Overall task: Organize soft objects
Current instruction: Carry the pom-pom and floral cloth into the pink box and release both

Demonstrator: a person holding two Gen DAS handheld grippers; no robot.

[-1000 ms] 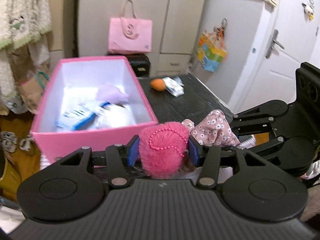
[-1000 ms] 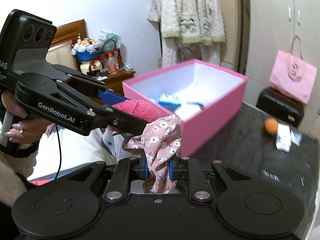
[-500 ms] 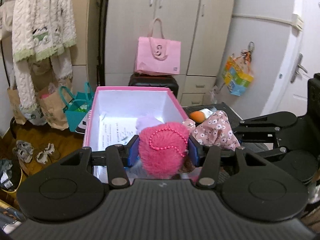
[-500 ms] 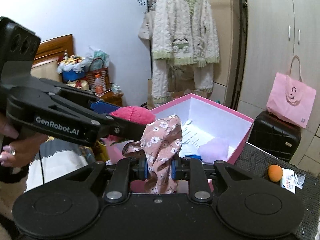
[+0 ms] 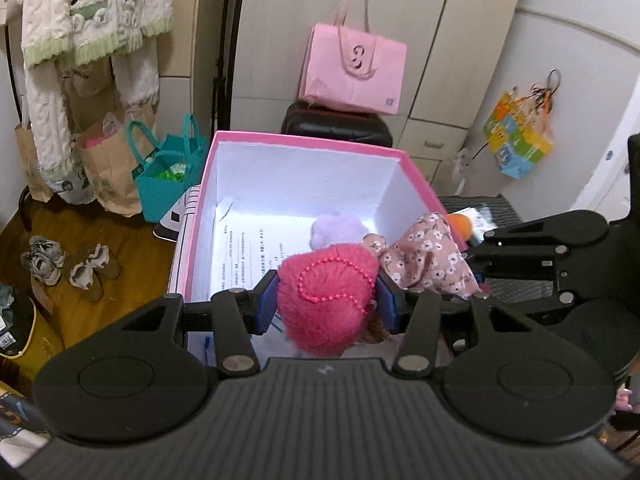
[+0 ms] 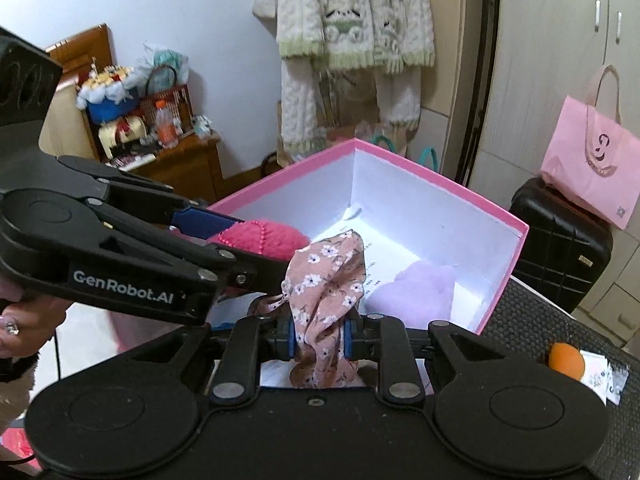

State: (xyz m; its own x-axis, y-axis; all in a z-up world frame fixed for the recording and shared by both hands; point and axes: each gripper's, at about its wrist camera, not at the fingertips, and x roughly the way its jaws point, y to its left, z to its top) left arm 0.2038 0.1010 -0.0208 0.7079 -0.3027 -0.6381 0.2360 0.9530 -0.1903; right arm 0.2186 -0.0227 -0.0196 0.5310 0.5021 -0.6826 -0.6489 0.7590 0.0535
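My left gripper [image 5: 327, 303] is shut on a fluffy hot-pink ball [image 5: 326, 320] with a bead string, held over the near end of the pink box [image 5: 304, 140]. My right gripper [image 6: 320, 334] is shut on a pink floral cloth [image 6: 328, 280], also above the box's near edge. The two grippers sit side by side, and the floral cloth [image 5: 430, 258] hangs just right of the ball. A lilac fluffy piece [image 6: 416, 288] and printed paper lie on the white box floor. A hand [image 6: 16, 320] grips the left tool.
The box stands at the edge of a dark textured table [image 6: 540, 312], where an orange ball [image 6: 564, 360] and a small packet lie. Behind are a black suitcase [image 5: 336, 128] with a pink bag [image 5: 352, 72], wardrobes and hanging knitwear. Bags and shoes sit on the floor at left.
Both grippers have travelled together with their loads from beside the box to above its near end. The box interior now fills the middle of both views.
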